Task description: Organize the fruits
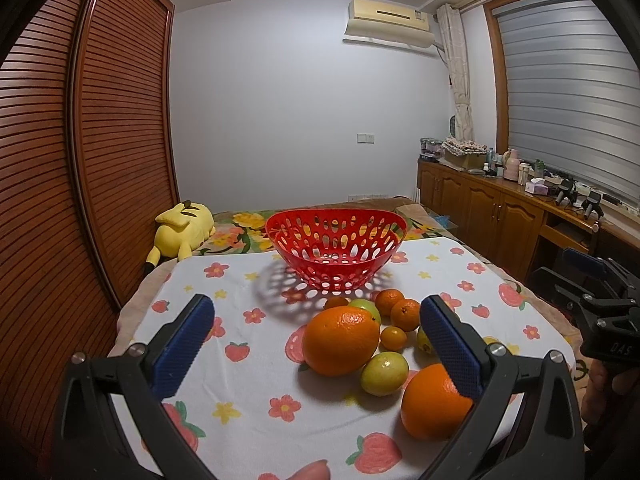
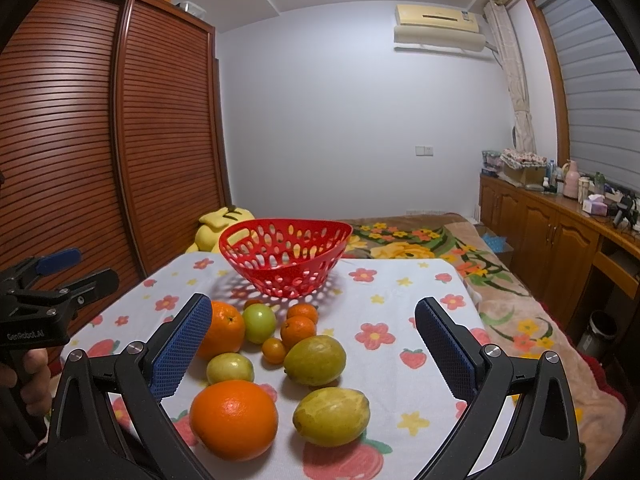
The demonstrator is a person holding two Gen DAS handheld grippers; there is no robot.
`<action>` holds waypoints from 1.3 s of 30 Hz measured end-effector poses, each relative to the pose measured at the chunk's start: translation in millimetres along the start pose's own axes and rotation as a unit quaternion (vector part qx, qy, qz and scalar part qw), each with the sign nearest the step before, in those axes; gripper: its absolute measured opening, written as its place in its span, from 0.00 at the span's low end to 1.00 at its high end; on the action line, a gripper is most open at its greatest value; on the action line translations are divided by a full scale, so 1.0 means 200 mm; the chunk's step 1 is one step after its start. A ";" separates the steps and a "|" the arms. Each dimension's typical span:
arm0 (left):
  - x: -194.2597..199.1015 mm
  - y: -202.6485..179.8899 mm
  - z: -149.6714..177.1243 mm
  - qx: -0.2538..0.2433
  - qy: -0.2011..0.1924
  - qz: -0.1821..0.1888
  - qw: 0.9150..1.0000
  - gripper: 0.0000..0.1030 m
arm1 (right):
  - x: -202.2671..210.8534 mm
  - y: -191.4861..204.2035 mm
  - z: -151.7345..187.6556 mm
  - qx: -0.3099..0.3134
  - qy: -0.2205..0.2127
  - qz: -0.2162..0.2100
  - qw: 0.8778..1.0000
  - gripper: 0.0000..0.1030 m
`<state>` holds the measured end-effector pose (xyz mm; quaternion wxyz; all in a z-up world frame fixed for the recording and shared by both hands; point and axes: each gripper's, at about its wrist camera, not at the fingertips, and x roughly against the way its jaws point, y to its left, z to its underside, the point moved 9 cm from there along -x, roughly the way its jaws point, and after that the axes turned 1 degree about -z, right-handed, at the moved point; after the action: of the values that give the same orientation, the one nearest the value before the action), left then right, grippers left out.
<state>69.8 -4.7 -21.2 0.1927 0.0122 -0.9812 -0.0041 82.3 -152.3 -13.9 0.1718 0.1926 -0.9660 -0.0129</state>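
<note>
Between the left gripper's (image 1: 316,344) spread fingers sits a large orange (image 1: 341,340); right gripper (image 2: 312,348) gapes wide too, red basket (image 2: 285,258) beyond.

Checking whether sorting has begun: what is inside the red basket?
No fruit shows inside the basket; its holes show only cloth and bedding behind. All the fruit lies on the tablecloth in front. The near wall hides part of the floor.
</note>
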 end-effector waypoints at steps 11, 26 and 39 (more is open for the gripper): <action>0.01 0.00 0.00 0.001 0.000 0.001 1.000 1.00 | 0.00 0.00 0.00 0.001 0.000 0.000 1.000 1.00; -0.11 -0.06 0.18 -0.004 0.055 0.022 0.998 1.00 | -0.03 -0.03 0.15 0.003 0.038 0.001 0.999 1.00; -0.21 -0.18 0.31 -0.009 0.104 0.059 0.993 1.00 | -0.09 -0.14 0.38 -0.007 0.102 -0.005 0.995 0.95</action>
<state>86.2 -39.3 -95.3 0.2934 -0.0472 -0.9548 -0.0003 83.2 -173.6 -94.1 0.2705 0.1969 -0.9424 -0.0014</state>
